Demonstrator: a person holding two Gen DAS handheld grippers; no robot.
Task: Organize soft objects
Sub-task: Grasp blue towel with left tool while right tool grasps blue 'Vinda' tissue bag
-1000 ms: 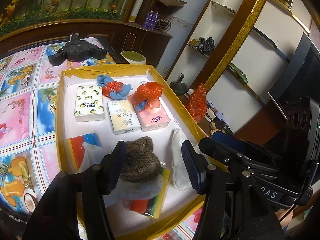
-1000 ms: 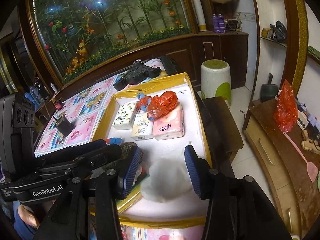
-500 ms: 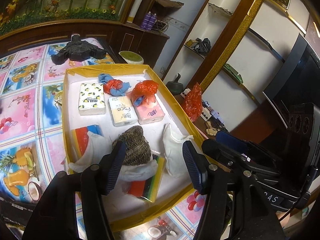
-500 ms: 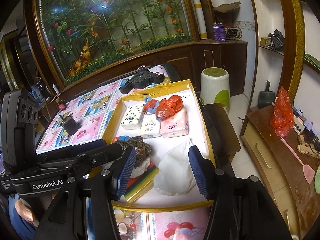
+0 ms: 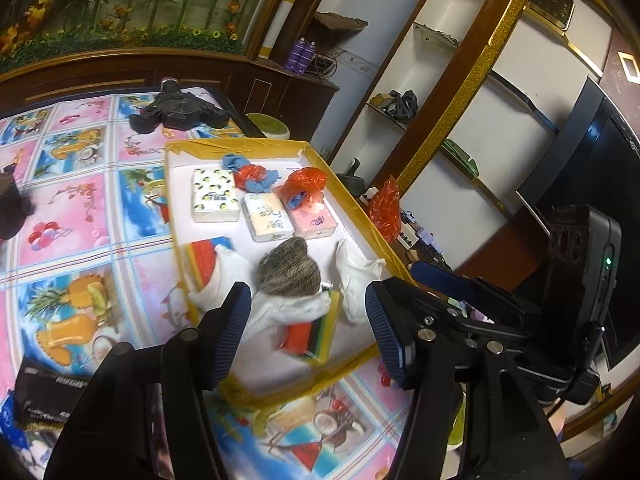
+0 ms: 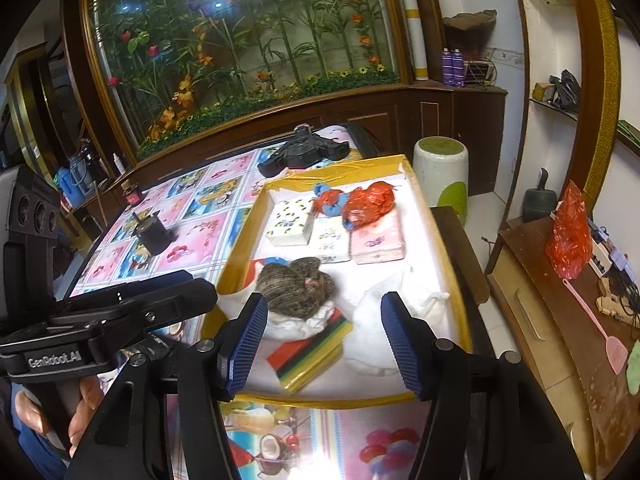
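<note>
Tray: yellow-rimmed tray (image 5: 352,200) sits on the picture-patterned tablecloth (image 5: 80,220), and every soft thing is gathered inside its white floor, which looks like the sorting place for this job.
Back row: three tissue packs (image 5: 214,196) lie side by side near the far wall, squared up as if already put in order; two red plastic bags with blue cloth (image 5: 256,178) rest behind and partly on them.
Near end: a grey-brown knitted bundle (image 5: 288,272) sits on a white cloth (image 5: 296,310), which in turn lies over a striped multicolour pad (image 5: 316,336); this heap is loose and, I would judge, not yet sorted.
Right side: another white cloth (image 6: 384,320) lies crumpled by the tray's right wall, apart from the heap.
Left gripper (image 5: 308,328): held above the tray's near end, jaws apart, nothing between the pads.
Right gripper (image 6: 324,344): jaws have just been opening; they stand apart over the near end with nothing clamped, the white cloth lying below them.
Likely reason: both tools seem drawn clear of the tray after a placement.
Hard to tell: what lies under the white cloths, and how much of a second striped pad (image 5: 202,258) at the tray's left wall is covered.
Cut off: a dark packet (image 5: 48,396) at the left edge; the hand (image 6: 84,400) on the left handle shows only in part.
</note>
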